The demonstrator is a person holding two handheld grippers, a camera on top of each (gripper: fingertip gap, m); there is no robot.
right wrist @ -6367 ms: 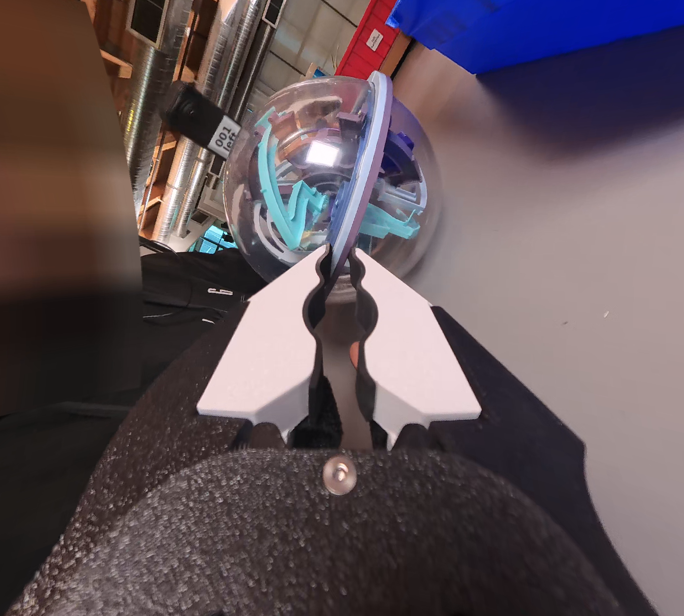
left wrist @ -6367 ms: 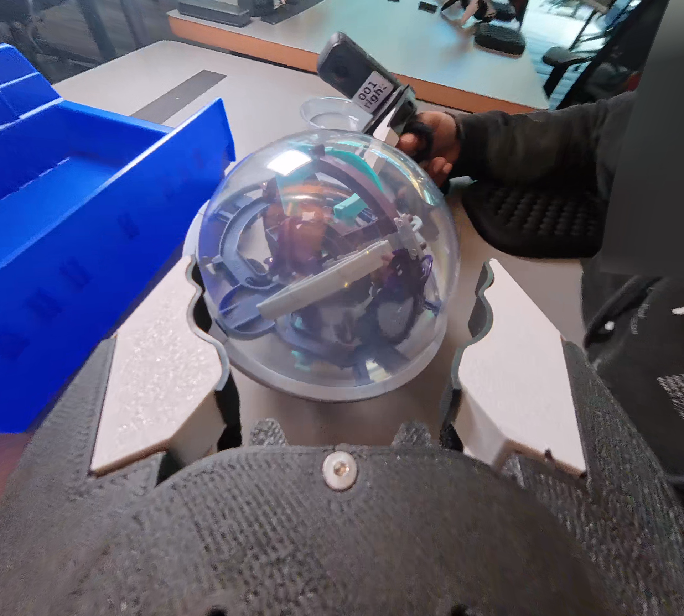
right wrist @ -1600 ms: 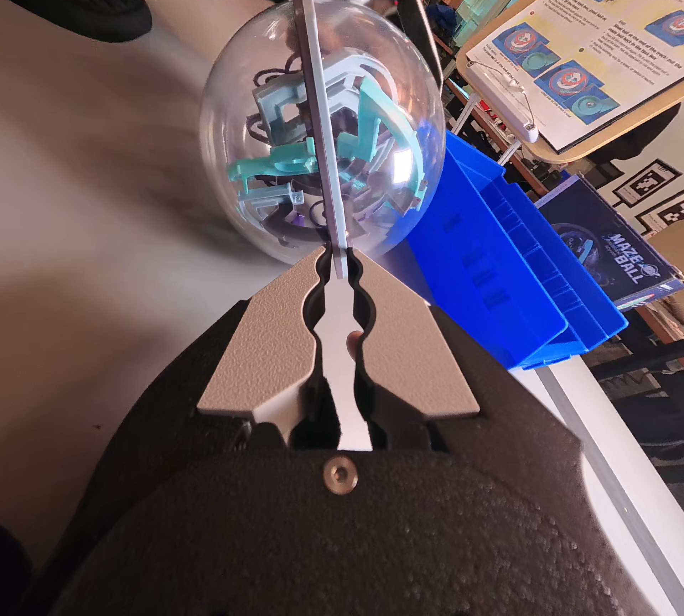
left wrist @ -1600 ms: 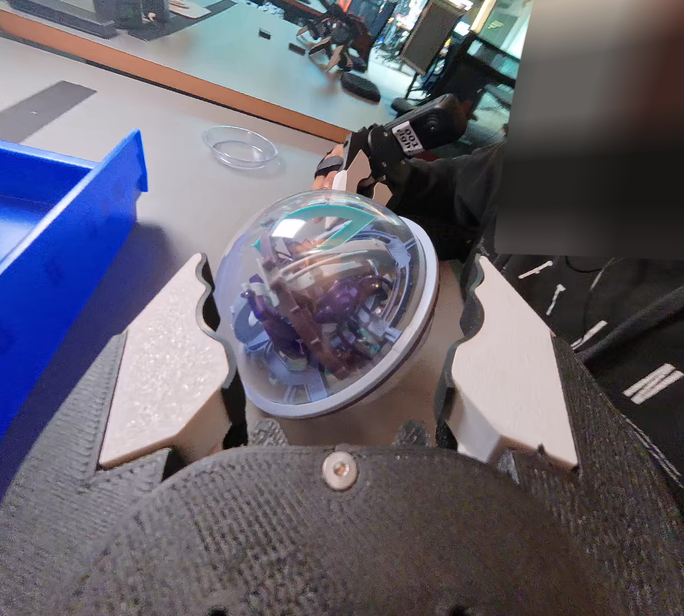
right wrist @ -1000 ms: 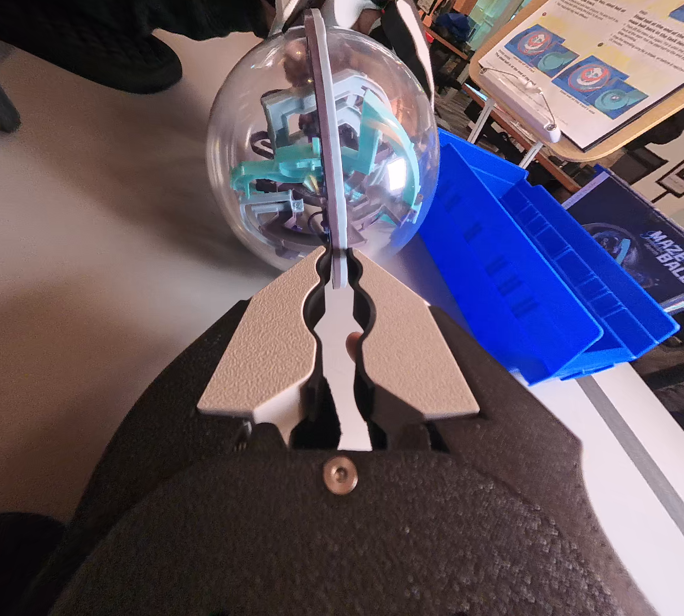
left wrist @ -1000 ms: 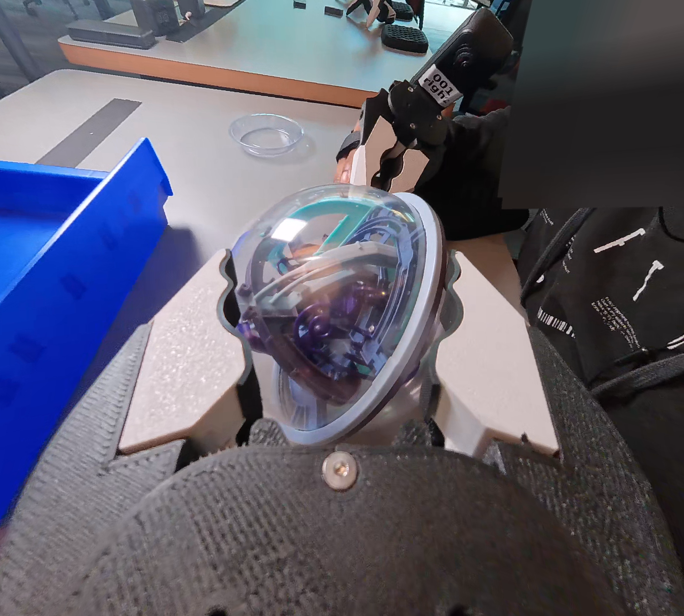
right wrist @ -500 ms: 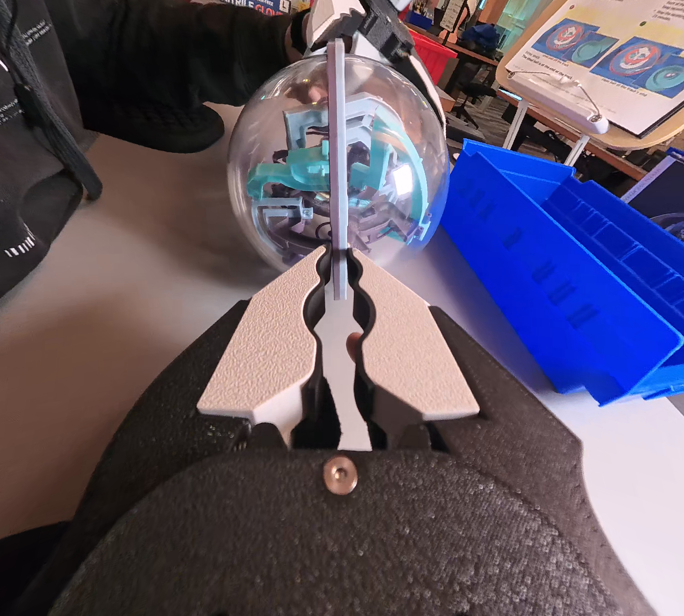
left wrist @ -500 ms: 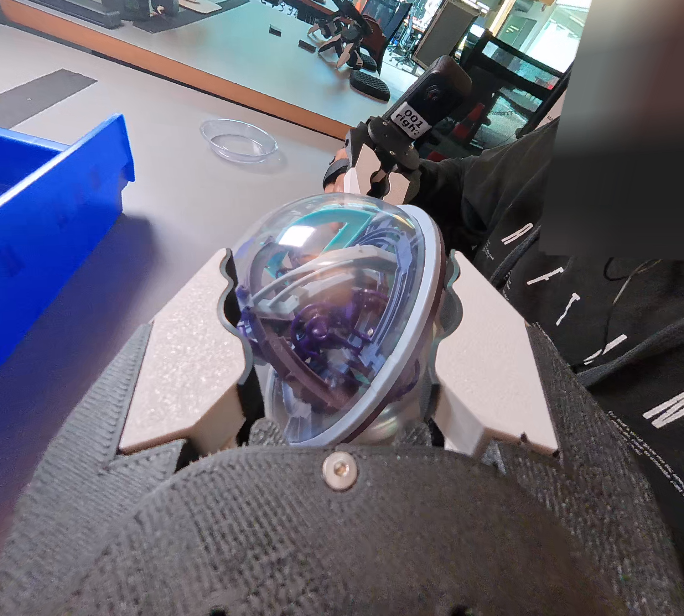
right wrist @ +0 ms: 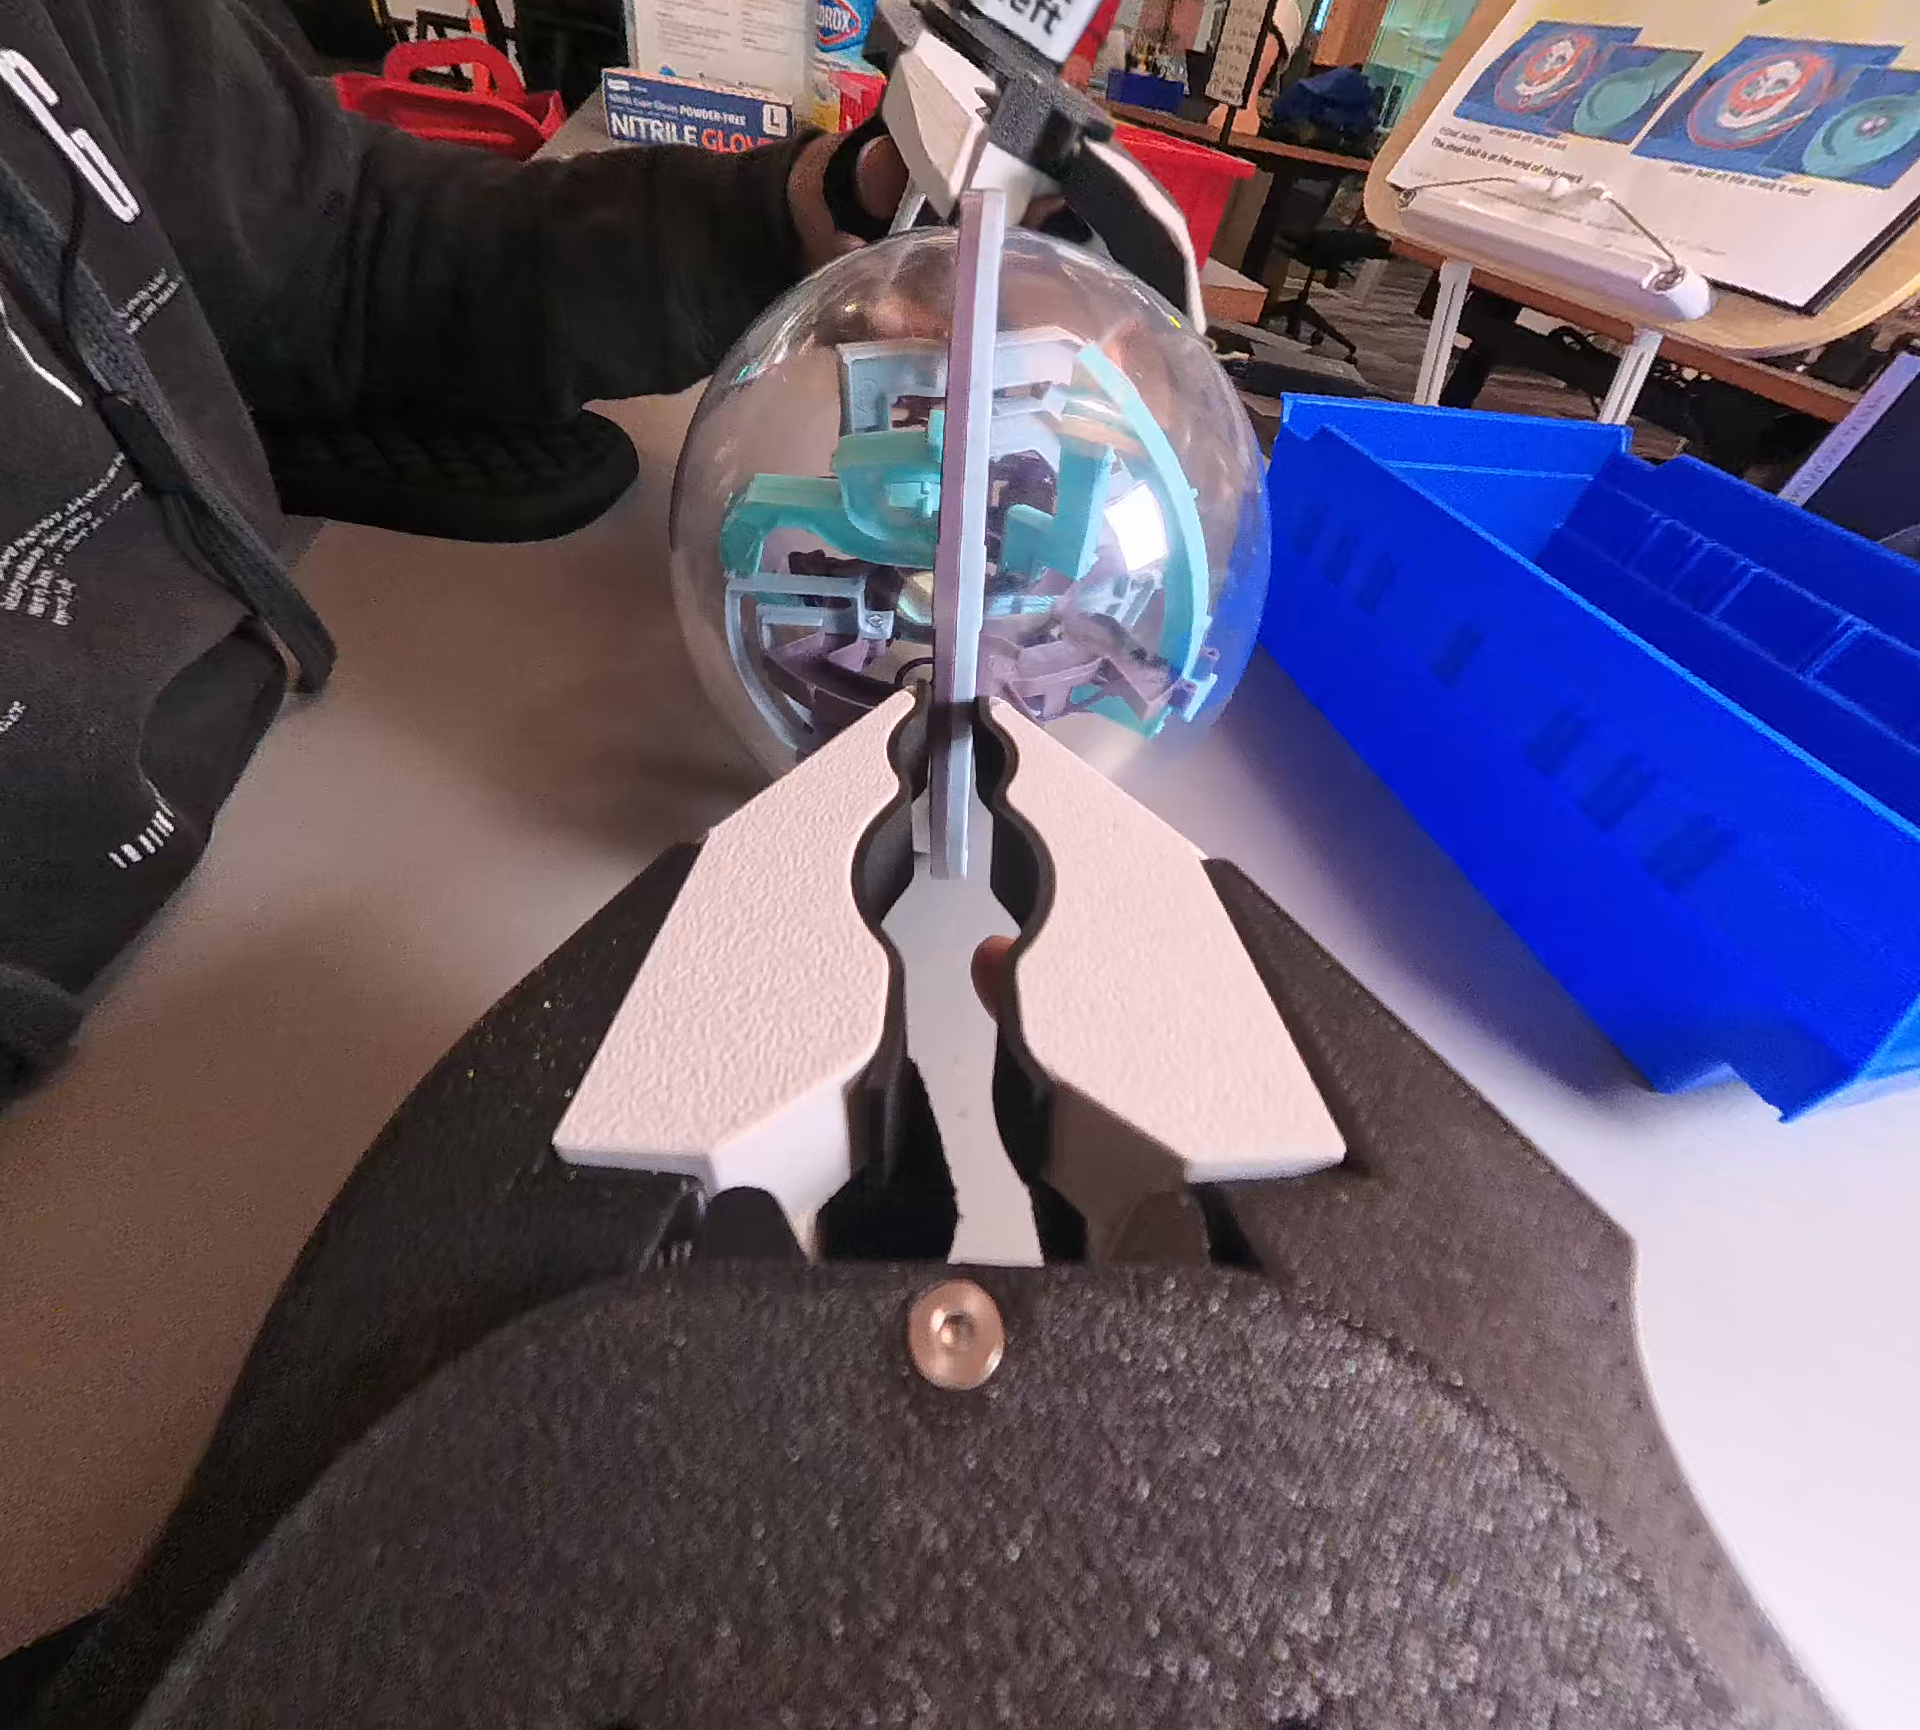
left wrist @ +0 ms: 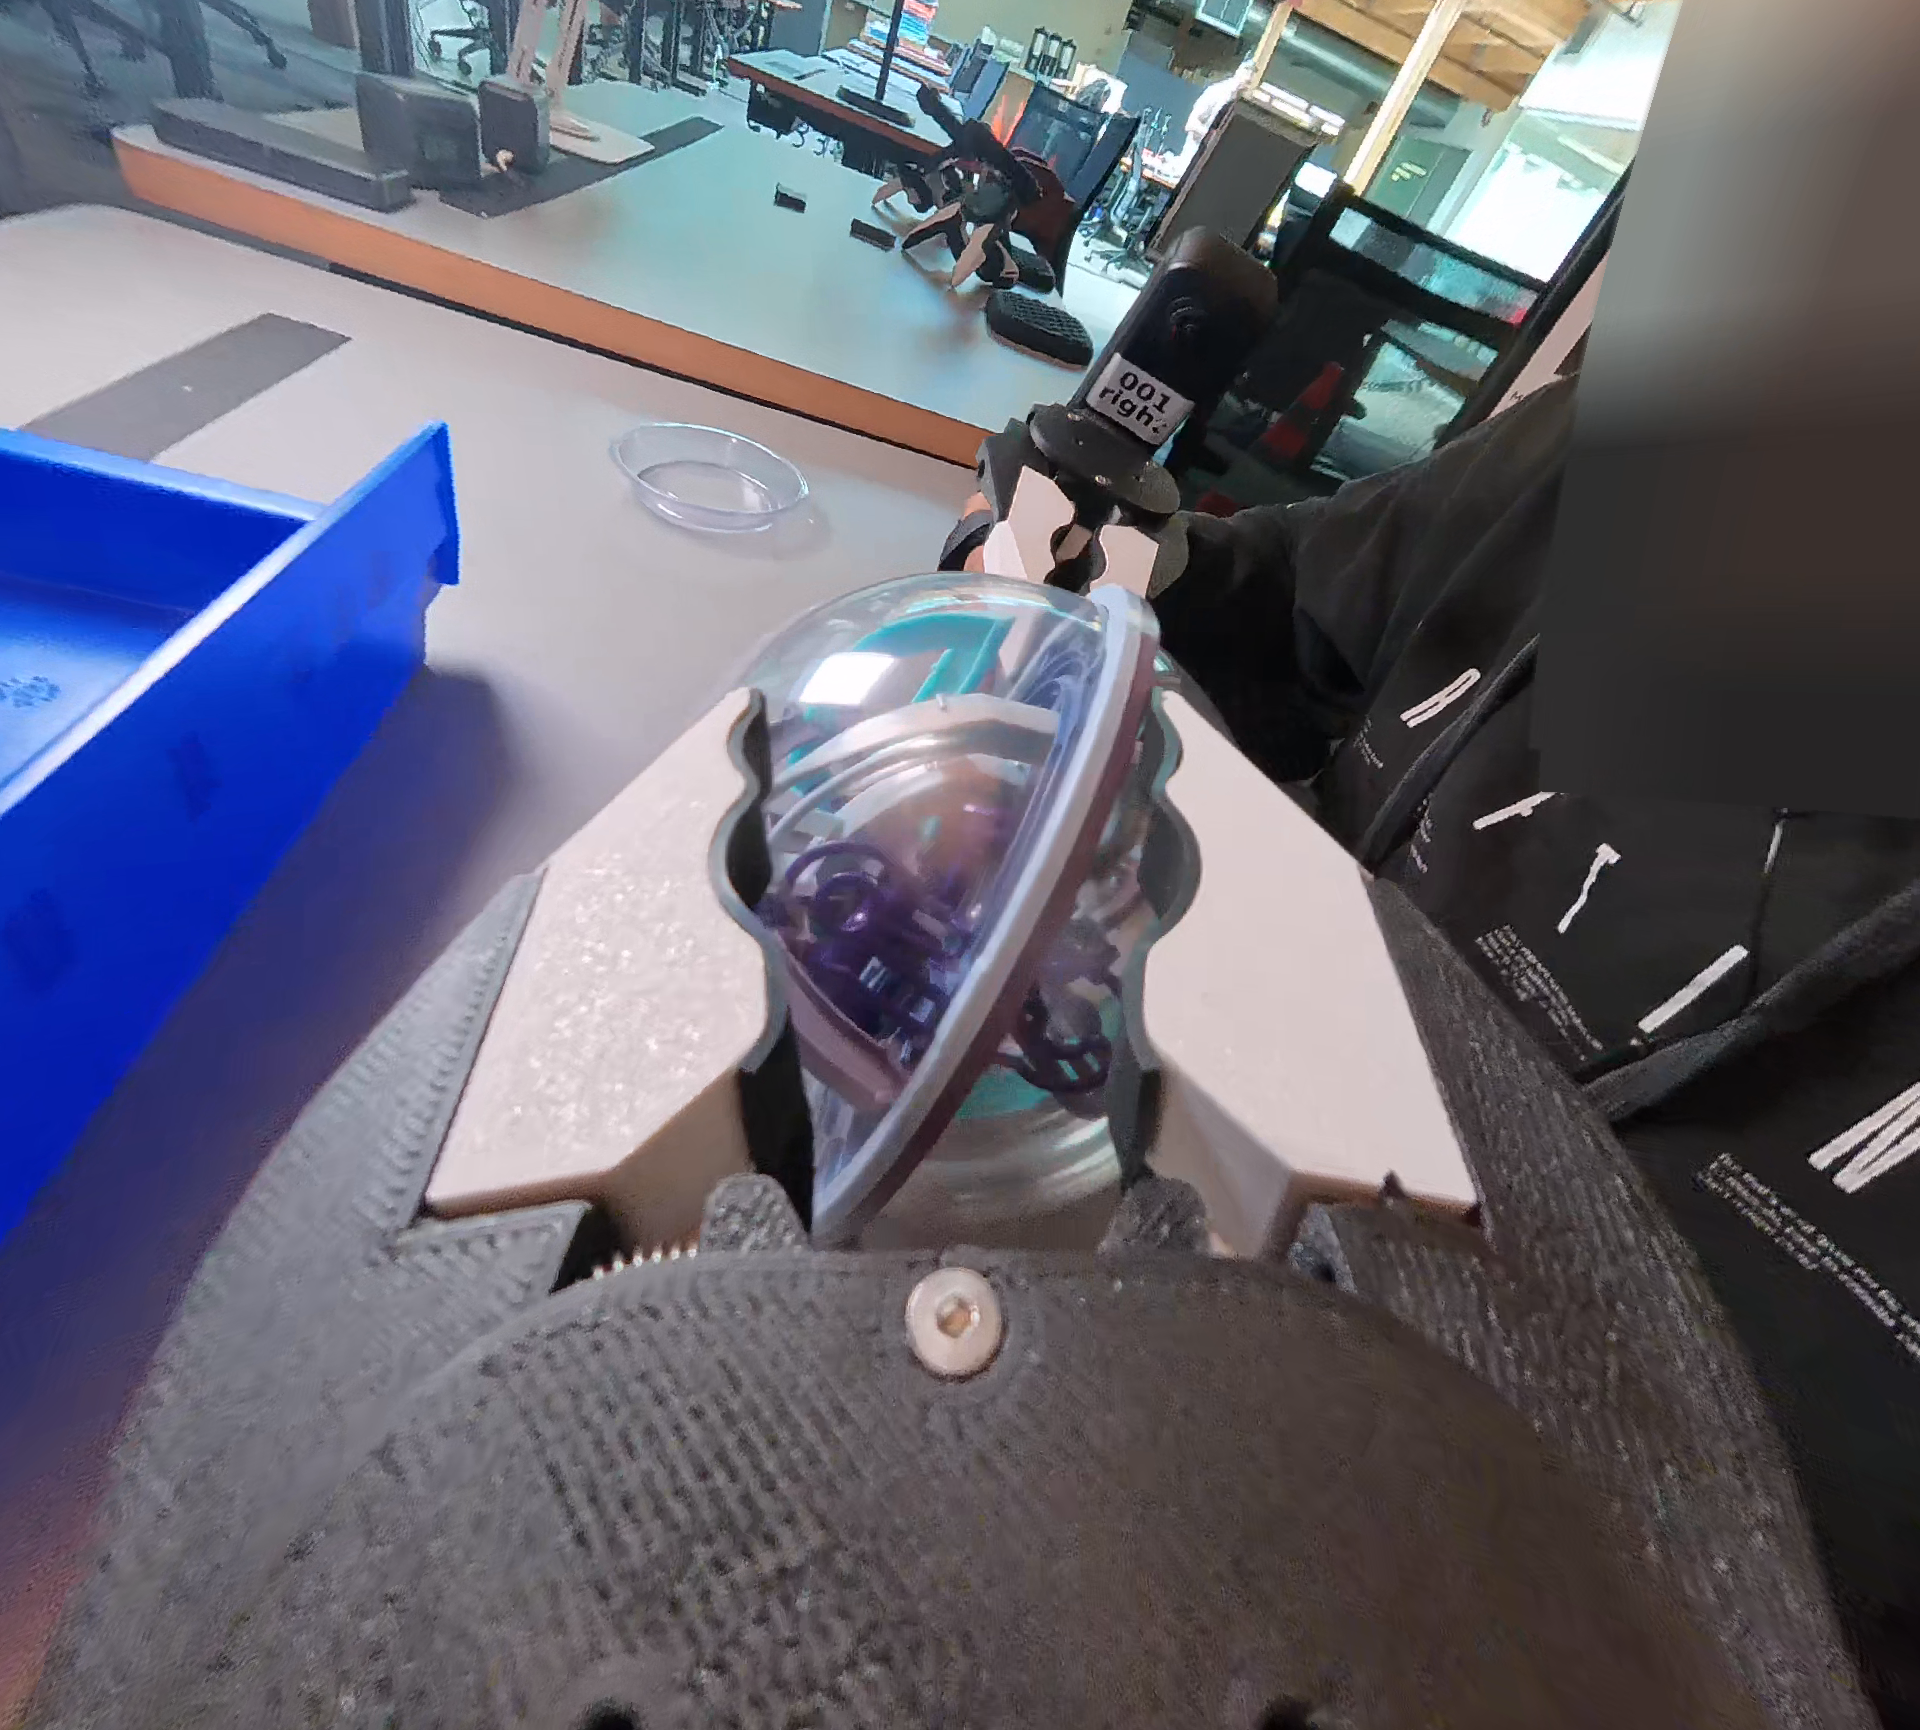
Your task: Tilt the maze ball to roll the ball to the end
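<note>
Right wrist view: right gripper jaws pinch maze ball rim.

Rig appearance: two matching handheld grippers, operator in dark clothing.

Left gripper and right gripper: pale grey textured fingers with wavy dark inner edges, black coarse-grained printed body, one silver screw at centre. Each carries a black camera with a white label. Sleeves dark grey; white print on the garment, probably a hooded top with a drawcord.
</note>
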